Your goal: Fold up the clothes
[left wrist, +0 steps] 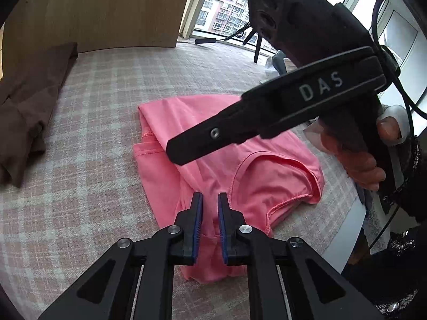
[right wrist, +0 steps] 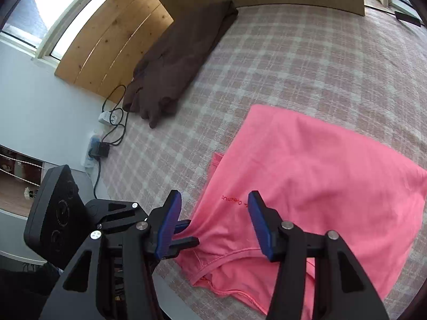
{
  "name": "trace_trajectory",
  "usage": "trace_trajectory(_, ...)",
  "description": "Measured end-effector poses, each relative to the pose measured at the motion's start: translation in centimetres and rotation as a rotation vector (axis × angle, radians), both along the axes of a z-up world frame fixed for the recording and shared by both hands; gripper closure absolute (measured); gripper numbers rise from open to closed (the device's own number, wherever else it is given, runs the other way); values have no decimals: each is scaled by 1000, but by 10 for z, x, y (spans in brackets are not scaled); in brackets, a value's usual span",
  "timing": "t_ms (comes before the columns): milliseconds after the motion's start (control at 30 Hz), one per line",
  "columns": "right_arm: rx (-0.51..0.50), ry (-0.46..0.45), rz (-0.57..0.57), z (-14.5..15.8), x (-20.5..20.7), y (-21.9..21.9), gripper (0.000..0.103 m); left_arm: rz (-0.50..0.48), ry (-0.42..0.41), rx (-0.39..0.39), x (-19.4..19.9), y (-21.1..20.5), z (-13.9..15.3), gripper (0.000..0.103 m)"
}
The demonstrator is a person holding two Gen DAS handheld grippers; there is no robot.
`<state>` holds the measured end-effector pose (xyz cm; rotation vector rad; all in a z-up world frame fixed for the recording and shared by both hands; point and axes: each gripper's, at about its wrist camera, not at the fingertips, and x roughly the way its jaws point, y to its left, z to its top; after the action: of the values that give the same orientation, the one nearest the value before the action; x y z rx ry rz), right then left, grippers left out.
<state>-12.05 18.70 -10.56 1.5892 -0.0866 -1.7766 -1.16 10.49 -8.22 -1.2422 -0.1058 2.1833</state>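
While my left gripper [left wrist: 210, 214] pinches the pink shirt [left wrist: 256, 176] near its collar, my right gripper [right wrist: 213, 218] hovers unclenched; next it must grasp the opposite shoulder.

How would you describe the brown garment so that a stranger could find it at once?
Start from the checked pink-and-white cover that spreads over the whole surface. The brown garment lies bunched near its far edge, below the wooden panel. It is dark and crumpled, unlike the bright pink shirt nearer the grippers.
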Motion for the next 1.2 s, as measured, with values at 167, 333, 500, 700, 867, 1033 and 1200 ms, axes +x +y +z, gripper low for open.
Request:
trace_trajectory(167, 109, -33, 25, -21, 0, -15, 61, -18, 41, 37, 4, 1, 6, 94)
trace_trajectory(333, 123, -43, -2, -33, -6, -4, 99, 12, 20, 38, 1, -22, 11, 76)
trace_trajectory(500, 19, -52, -68, -25, -7, 14, 99, 52, -10, 19, -27, -53, 1, 76)
trace_trajectory(700, -5, -25, -100, -14, -5, 15, 99, 31, -50, 29, -65, -44, -21, 85)
trace_trajectory(867, -22, -18, -116, -8, 0, 21, 99, -84, -15, 5, -70, -13, -16, 81)
trace_trajectory(1033, -30, -14, -124, -4, 0, 25, 99, -138, 11, -93, -75, 4, -30, 79)
trace_trajectory(1200, -25, -10, -127, -5, 1, 25, 99, -155, 16, -74, -79, 6, -33, 101)
